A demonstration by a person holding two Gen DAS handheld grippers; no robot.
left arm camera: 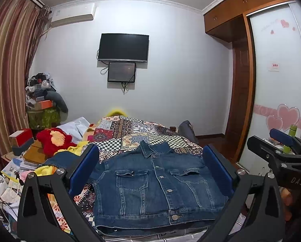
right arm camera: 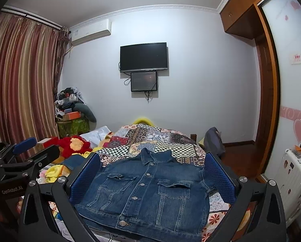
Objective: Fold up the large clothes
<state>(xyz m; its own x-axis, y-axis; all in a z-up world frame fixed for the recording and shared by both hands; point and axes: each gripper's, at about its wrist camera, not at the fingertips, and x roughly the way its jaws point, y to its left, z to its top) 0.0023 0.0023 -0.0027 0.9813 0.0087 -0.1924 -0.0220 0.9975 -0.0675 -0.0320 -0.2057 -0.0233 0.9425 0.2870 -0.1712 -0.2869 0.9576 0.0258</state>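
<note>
A blue denim jacket (left arm camera: 156, 189) lies front up and buttoned on the patchwork bedspread (left arm camera: 130, 131), collar pointing away, sleeves tucked out of sight. It also shows in the right wrist view (right arm camera: 150, 189). My left gripper (left arm camera: 150, 165) is open and empty, held above the jacket's near edge with its blue pads either side. My right gripper (right arm camera: 152, 173) is open and empty in the same pose. The right gripper shows at the right edge of the left wrist view (left arm camera: 283, 147); the left gripper shows at the left edge of the right wrist view (right arm camera: 23, 151).
A red plush toy (left arm camera: 53, 139), yellow cloth (left arm camera: 43, 169), boxes and papers crowd the bed's left side. A wardrobe with sliding doors (left arm camera: 279, 80) stands to the right, with a white suitcase (right arm camera: 293, 183). A TV (left arm camera: 123, 47) hangs on the far wall. Curtains (left arm camera: 9, 60) hang at left.
</note>
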